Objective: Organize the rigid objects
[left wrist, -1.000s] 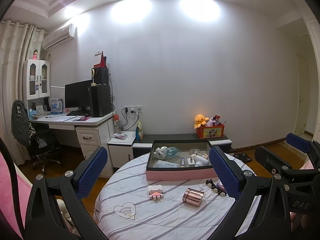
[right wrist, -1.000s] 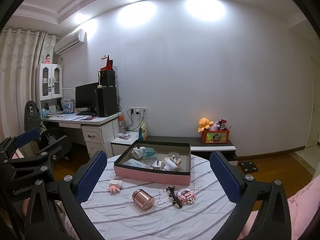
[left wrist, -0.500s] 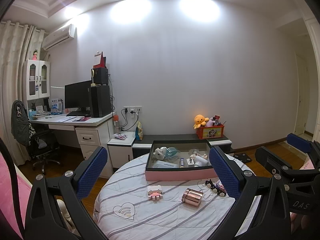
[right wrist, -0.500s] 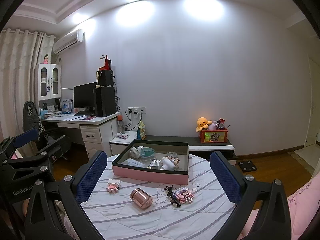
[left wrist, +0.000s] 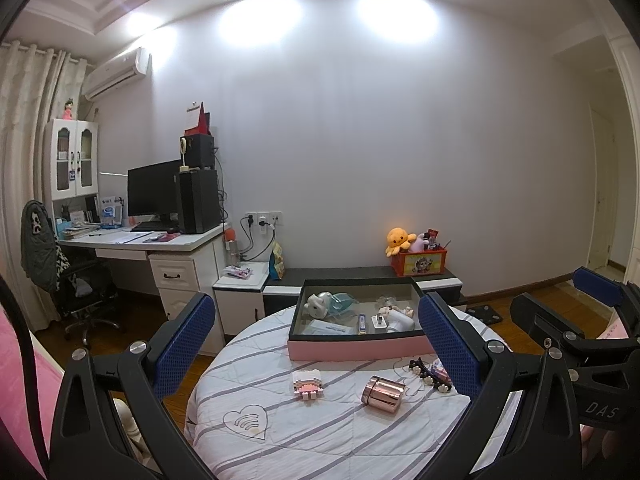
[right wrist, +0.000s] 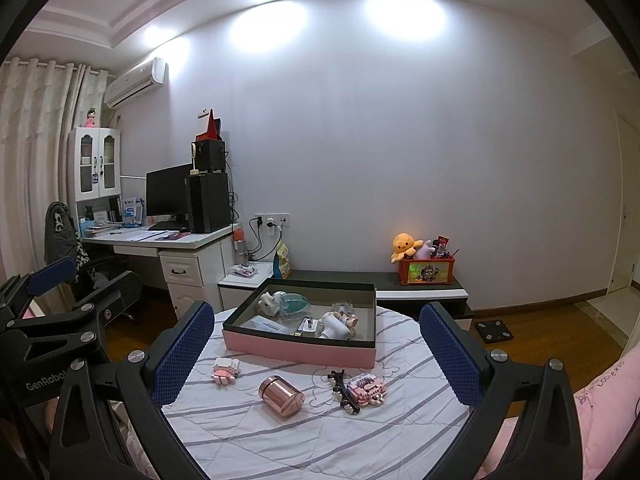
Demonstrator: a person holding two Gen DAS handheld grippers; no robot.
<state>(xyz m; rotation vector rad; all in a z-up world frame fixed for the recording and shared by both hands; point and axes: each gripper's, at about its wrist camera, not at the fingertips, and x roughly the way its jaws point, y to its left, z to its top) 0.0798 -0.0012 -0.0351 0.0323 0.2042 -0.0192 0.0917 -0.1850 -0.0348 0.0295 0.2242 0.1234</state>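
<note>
A pink box (left wrist: 360,349) (right wrist: 296,347) with a dark rim stands on the far side of a round table with a striped cloth (left wrist: 320,432) (right wrist: 304,428); it holds several small items. In front of it lie a pink block figure (left wrist: 307,384) (right wrist: 225,370), a rose-gold tin (left wrist: 382,393) (right wrist: 281,396) on its side, a black hair clip (right wrist: 342,390) (left wrist: 424,374) and a pink block toy (right wrist: 366,388). My left gripper (left wrist: 316,354) and right gripper (right wrist: 316,354) are both open and empty, held above the table's near edge.
A white desk (left wrist: 160,240) with monitor and speakers stands at the left, with an office chair (left wrist: 76,280). A low dark cabinet (right wrist: 420,286) with a red toy crate lies behind the table. Pink bedding (right wrist: 604,400) is at the right.
Both grippers have drifted very slightly; the view has barely shifted. Nothing on the table has moved.
</note>
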